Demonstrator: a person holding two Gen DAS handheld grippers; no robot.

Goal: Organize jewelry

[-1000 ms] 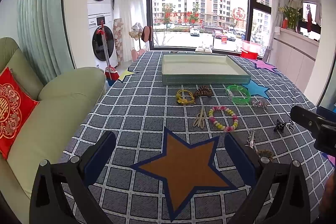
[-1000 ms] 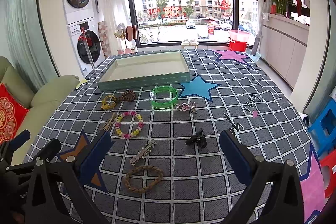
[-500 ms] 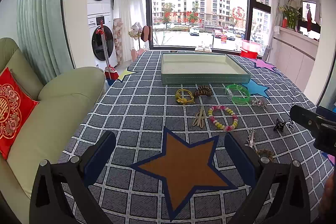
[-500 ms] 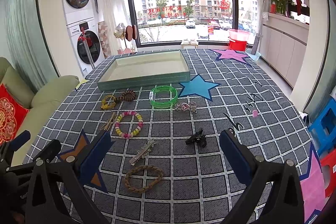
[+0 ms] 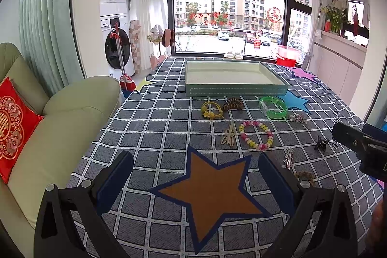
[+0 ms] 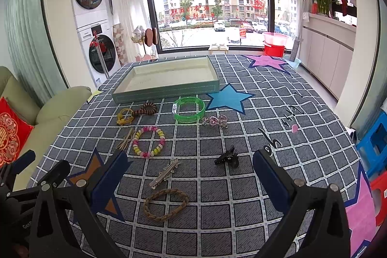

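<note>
Left wrist view: the left gripper (image 5: 194,175) hangs above an orange star (image 5: 208,192) printed on the checked tablecloth (image 5: 150,122), jaws wide apart with nothing between them.
Right wrist view: the right gripper (image 6: 189,173) hangs over the near part of the table, jaws wide apart and empty; a metal hair clip (image 6: 165,173) and a braided brown hair tie (image 6: 166,203) lie on the cloth between its two fingers in the picture.
Tray: a shallow green tray (image 6: 167,90) with a pale inside sits at the far side of the table, near the window; nothing shows in it.
Row just in front of the tray: a yellow hair tie (image 6: 124,115) touching a brown coiled hair tie (image 6: 146,108), then a clear green bangle (image 6: 189,110), then a small pink and silver sparkly piece (image 6: 215,120) beside a blue star (image 6: 229,98).
Middle of the table: a beaded bracelet (image 6: 149,141) in pink, yellow and white, with a bundle of tan loops (image 6: 125,139) just to its left.
Nearer the right gripper: a black claw clip (image 6: 227,157) lies apart from the rest, to the right of the metal hair clip.
Surroundings: a pale green sofa (image 5: 48,122) with a red cushion (image 5: 14,122) stands to the left of the table.
</note>
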